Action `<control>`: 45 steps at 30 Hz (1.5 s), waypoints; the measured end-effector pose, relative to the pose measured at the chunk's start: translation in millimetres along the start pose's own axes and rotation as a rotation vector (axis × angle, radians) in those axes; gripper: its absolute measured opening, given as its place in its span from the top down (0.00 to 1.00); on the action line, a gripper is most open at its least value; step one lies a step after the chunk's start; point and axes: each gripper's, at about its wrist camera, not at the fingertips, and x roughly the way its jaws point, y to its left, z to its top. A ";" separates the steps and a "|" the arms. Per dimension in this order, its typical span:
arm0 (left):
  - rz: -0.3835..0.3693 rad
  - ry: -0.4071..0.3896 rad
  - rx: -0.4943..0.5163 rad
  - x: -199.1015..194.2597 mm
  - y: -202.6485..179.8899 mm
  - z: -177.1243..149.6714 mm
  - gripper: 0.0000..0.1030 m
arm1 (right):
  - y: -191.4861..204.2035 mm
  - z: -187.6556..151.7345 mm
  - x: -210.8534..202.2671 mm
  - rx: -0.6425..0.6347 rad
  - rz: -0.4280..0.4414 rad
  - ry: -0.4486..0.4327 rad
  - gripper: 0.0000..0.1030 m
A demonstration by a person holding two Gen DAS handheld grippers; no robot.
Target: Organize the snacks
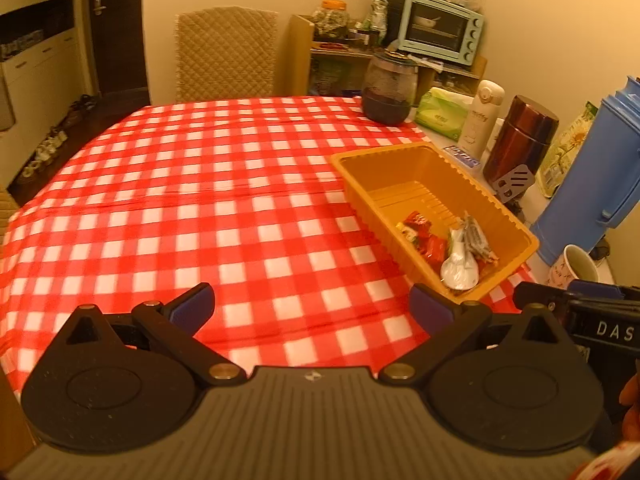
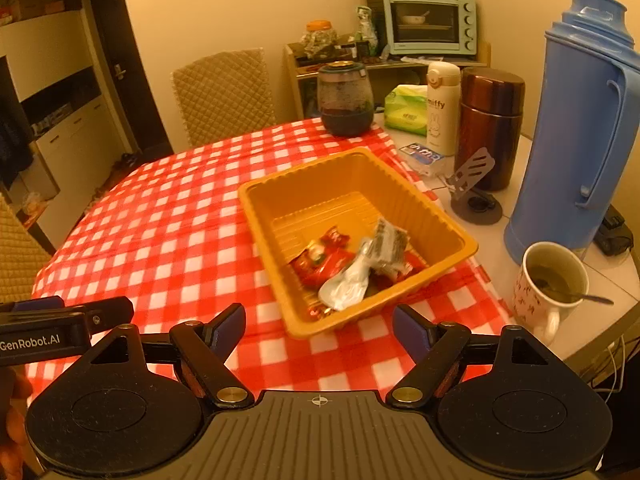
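Both tongs hang released and empty over the checked table [image 2: 160,216]: left tongs [image 1: 312,308], right tongs [image 2: 319,330]. Just ahead, snack packets [image 2: 344,268] lie in the orange tray [image 2: 400,184]. Beside it a mug [image 2: 548,284]; farther back a blue thermos [image 2: 580,120] and dark jar [image 2: 345,98].

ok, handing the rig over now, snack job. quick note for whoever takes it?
Left gripper: open, empty, over bare tablecloth.
Right gripper: open, empty, just short of the tray's near rim.
Tray: on the tablecloth near the table's right edge. Inside, at the near end: red packets, a silver packet, a grey packet.
Done: all visible snacks are in the tray; none seen loose on the cloth.
Left: probably nothing, unless snacks lie out of view. Mind the mug right of the tray.
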 end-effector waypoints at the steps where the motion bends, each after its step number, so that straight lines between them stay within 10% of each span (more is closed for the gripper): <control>1: 0.013 -0.004 -0.002 -5.7 1.4 -2.5 0.01 | 2.9 -2.3 -2.6 -0.004 -0.001 0.002 0.22; 45: 0.079 0.043 -0.031 -47.6 23.7 -55.1 0.00 | 40.9 -42.6 -23.9 -0.081 0.046 0.060 0.22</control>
